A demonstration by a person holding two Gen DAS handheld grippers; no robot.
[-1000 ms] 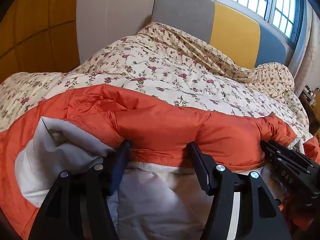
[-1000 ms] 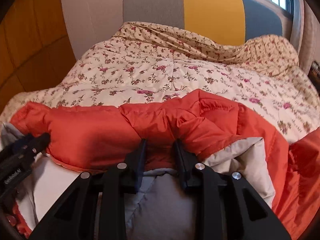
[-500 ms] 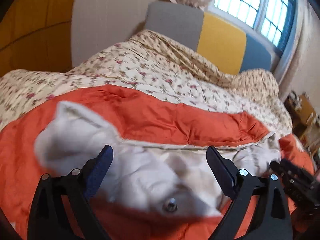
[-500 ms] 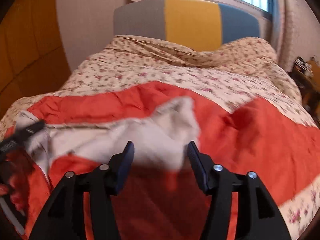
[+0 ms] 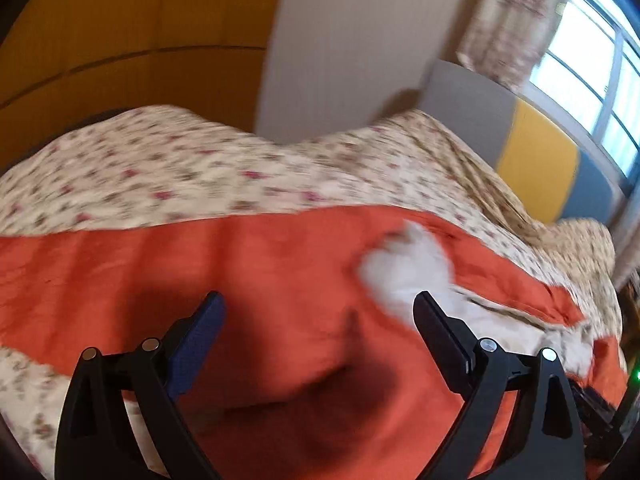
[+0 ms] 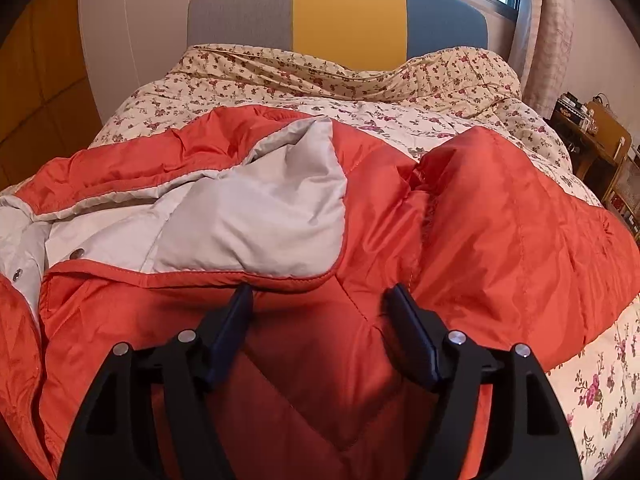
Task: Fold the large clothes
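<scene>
Spread wide with nothing between them, the fingers of the left gripper hover at the bottom of a blurred frame; the right gripper is likewise parted and empty at lower centre. Filling the upper half of both views is a bed with a floral quilt. Across the middle and lower frame lies the orange jacket, its grey lining turned out left of centre. Behind, at top, stands a grey, yellow and blue headboard.
</scene>
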